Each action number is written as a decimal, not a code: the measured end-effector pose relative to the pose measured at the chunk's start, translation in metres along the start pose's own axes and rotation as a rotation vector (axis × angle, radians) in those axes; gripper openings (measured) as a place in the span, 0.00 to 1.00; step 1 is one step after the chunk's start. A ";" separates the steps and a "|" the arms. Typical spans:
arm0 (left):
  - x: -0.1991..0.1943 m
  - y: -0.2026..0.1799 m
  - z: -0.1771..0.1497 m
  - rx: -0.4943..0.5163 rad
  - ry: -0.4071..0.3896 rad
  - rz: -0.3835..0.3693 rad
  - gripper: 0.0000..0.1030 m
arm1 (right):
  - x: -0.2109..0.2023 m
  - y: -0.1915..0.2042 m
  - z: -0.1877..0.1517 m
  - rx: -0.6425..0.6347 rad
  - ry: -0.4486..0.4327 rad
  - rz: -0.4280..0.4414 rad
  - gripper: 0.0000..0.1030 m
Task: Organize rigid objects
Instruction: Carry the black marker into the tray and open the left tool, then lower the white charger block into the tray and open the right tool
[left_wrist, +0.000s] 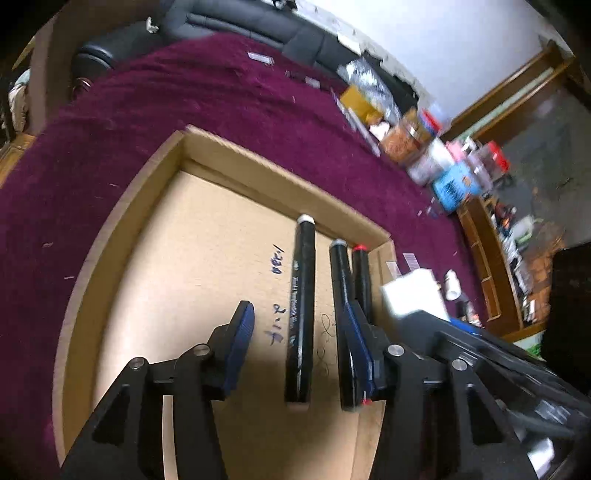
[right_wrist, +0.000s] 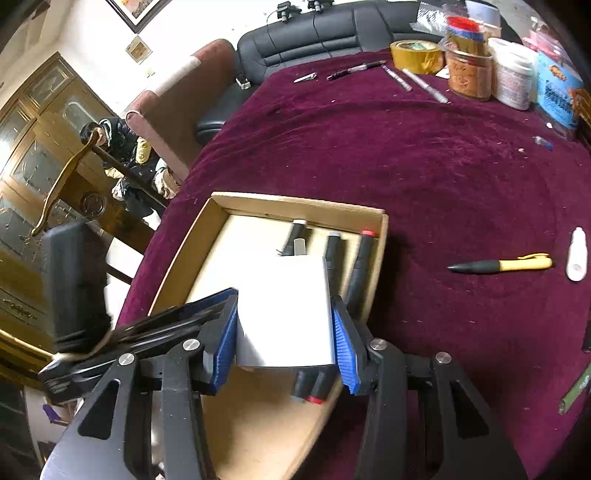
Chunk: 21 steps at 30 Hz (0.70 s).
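A shallow cardboard tray (left_wrist: 147, 192) lies on the maroon tablecloth (left_wrist: 110, 129). On its floor lie three black markers side by side: a white-capped one (left_wrist: 303, 295), a grey-capped one (left_wrist: 341, 273) and a red-capped one (left_wrist: 362, 273). My left gripper (left_wrist: 295, 310) is open above the tray, straddling the white-capped marker without its pads touching it. My right gripper (right_wrist: 284, 299) is shut on a white box (right_wrist: 284, 310) held over the tray (right_wrist: 295, 205), hiding part of the markers. The same box (left_wrist: 413, 295) shows at the tray's right edge in the left wrist view.
A yellow-and-black pen (right_wrist: 502, 265) and a small white bottle (right_wrist: 577, 258) lie on the cloth to the right. Several pens (right_wrist: 354, 70), a tape roll (right_wrist: 417, 55) and jars (right_wrist: 469, 74) crowd the far edge. A black sofa (right_wrist: 314, 29) stands behind the table.
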<state>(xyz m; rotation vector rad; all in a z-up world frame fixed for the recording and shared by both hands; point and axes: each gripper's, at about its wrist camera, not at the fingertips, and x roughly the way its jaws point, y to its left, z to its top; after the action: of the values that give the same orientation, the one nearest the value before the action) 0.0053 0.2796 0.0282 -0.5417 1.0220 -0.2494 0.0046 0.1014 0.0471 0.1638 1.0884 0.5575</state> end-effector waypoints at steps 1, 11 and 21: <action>-0.010 0.003 -0.002 -0.008 -0.016 -0.005 0.43 | 0.005 0.004 0.002 0.000 0.008 0.009 0.44; -0.084 0.057 -0.029 -0.150 -0.149 -0.019 0.54 | 0.059 0.036 0.024 0.044 0.070 0.064 0.44; -0.101 0.080 -0.048 -0.177 -0.190 0.016 0.55 | 0.091 0.034 0.025 0.081 0.079 -0.014 0.44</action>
<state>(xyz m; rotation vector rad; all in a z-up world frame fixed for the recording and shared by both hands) -0.0913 0.3762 0.0402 -0.7040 0.8678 -0.0915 0.0461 0.1799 0.0000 0.2059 1.1888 0.5113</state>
